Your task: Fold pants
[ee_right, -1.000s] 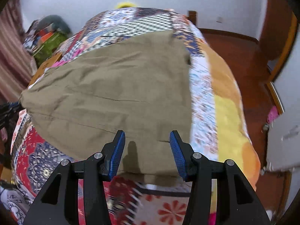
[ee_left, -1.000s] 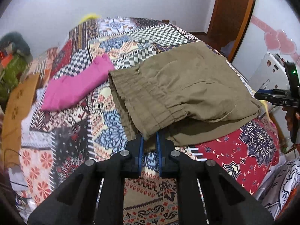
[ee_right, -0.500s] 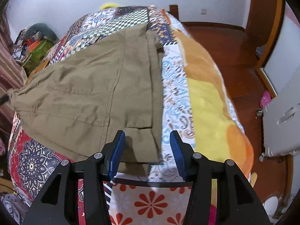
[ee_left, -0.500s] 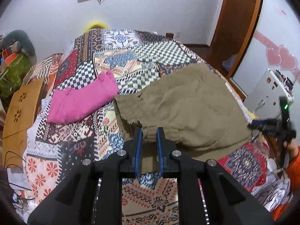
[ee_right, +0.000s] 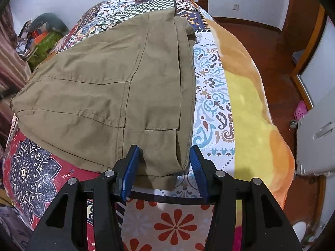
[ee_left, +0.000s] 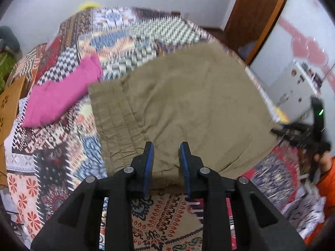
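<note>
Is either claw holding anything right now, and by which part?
Nothing is held. Left claw and right claw are both open over the folded olive-brown cloth pants.

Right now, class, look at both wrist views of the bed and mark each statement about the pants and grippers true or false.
1. The khaki pants lie on the patterned bedspread. True.
2. The left gripper is clamped on the waistband. False: its fingers are spread, holding nothing.
3. A pink garment lies beside the pants. True.
4. The right gripper is shut. False: it is open, fingers either side of the pants' near edge.
</note>
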Available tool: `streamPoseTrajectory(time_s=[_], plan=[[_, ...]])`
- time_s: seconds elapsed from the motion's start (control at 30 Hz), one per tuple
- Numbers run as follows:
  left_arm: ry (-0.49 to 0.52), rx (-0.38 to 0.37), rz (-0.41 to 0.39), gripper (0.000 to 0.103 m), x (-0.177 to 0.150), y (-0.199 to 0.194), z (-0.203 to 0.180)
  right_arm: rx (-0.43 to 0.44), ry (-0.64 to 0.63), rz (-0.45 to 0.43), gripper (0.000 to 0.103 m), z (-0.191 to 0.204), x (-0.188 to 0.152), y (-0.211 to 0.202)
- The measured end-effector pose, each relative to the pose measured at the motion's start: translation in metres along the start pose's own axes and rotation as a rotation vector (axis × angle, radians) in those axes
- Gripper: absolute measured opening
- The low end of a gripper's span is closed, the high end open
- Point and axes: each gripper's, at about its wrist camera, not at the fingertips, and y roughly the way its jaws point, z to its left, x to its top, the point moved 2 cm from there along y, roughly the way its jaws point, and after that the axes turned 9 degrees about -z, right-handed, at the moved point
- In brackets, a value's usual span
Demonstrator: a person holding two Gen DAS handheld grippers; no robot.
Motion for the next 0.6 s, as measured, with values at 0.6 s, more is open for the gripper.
streamPoseTrajectory(time_s=[0.6], plan=[[-0.014, 0.067, -0.102, 0.028, 0.015, -0.032, 0.018, 0.015, -0.002, -0.069, 0.046, 0.001, 0.032, -0.018]])
